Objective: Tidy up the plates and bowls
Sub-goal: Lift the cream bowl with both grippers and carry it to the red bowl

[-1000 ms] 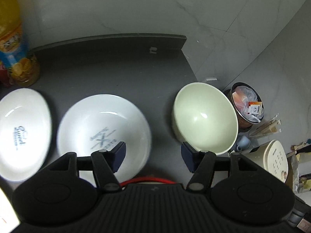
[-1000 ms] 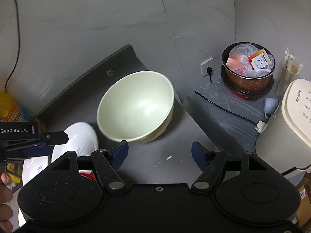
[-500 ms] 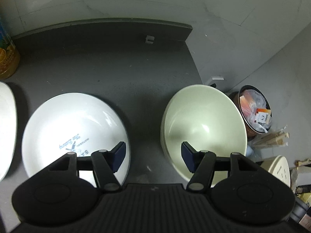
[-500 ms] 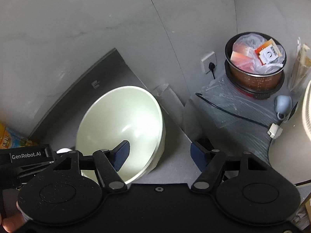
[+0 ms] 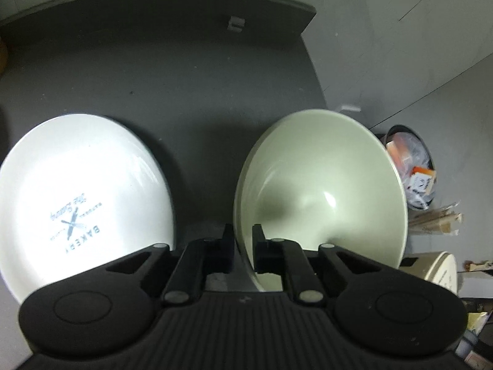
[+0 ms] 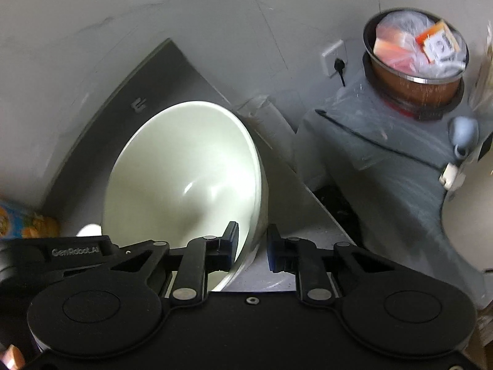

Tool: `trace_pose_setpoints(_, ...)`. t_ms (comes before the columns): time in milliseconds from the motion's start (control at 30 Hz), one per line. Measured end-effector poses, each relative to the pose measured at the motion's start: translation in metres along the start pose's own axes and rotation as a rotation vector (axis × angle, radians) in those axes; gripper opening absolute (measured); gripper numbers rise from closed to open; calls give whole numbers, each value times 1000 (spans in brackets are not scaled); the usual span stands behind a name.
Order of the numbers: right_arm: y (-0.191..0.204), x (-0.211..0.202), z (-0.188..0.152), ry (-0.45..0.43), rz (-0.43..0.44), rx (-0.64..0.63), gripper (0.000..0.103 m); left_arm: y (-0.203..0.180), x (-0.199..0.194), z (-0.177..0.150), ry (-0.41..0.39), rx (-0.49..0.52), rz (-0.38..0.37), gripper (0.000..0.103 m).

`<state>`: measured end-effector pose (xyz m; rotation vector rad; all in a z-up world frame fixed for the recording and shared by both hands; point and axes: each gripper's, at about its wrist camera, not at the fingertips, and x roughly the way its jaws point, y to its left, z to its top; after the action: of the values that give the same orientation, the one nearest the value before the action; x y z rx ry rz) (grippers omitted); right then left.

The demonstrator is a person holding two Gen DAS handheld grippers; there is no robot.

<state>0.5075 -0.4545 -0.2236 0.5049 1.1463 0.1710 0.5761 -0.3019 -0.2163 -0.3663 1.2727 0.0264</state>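
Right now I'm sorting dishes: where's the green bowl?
The green bowl sits on the dark counter, right of the white plate, its rim pinched by both tongs, left and right.

From my feed, the dark grey counter (image 5: pixel 191 71) runs back to a pale marbled wall (image 6: pixel 154 15), and a small white clip-like piece (image 5: pixel 235 24) sits near its far edge. Off the counter's right end I see a copper-brown pot (image 6: pixel 416 58) stuffed with plastic-wrapped packets, standing on a grey plastic-covered surface (image 6: pixel 385 178). A white wall socket (image 6: pixel 333 57) has a black plug in it. A small blue-grey cup (image 6: pixel 463 134) lies near the pot. An orange juice bottle (image 6: pixel 27 226) shows at the left edge. A cream appliance lid (image 5: pixel 439 269) sits low on the right.
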Motion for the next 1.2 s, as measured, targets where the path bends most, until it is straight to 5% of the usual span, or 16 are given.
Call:
trace_pose_setpoints(833,40,-94,-43,-184,48,-52,20,18,-106,-20,-114,144,-120,10)
trace_pose_setpoints(1200,48,-118,-67,-188,74,-24,20,42,-138,-39,-125,164,-149,10)
